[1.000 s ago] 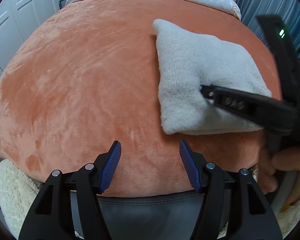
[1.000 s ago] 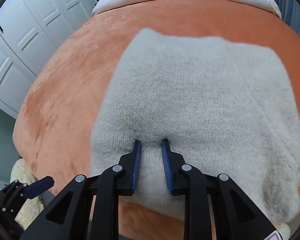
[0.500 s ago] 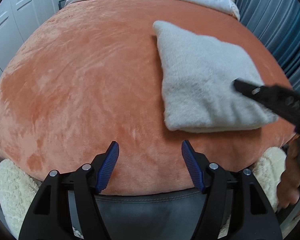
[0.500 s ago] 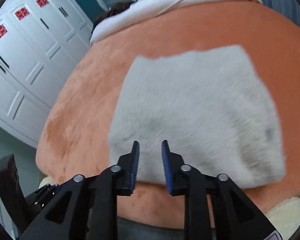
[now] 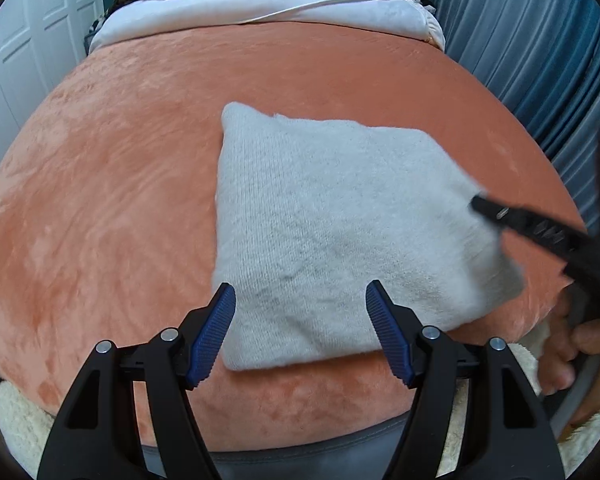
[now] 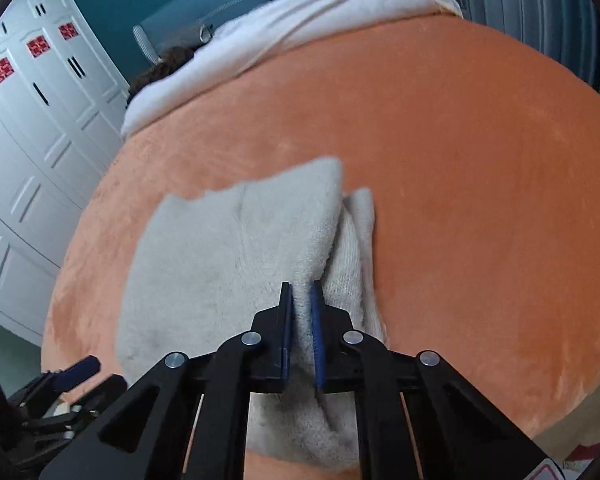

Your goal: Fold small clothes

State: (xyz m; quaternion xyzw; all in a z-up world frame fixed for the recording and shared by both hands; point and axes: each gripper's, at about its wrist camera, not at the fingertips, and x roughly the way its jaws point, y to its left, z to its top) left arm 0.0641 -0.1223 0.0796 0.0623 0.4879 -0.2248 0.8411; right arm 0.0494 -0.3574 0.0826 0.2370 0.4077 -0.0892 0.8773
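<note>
Garment: grey knit, folded, lying on the orange blanket of your bed. Right gripper: fingers have just closed, pinching a fold at its near right edge. Left gripper: fingers wide apart, holding nothing, over its near edge.

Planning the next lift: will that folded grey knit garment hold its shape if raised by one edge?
Probably not. The grey knit garment already bunches where the right gripper pinches its edge, so it looks floppy. Its fuzzy knit likely grips the orange plush blanket, dragging rather than sliding.
</note>
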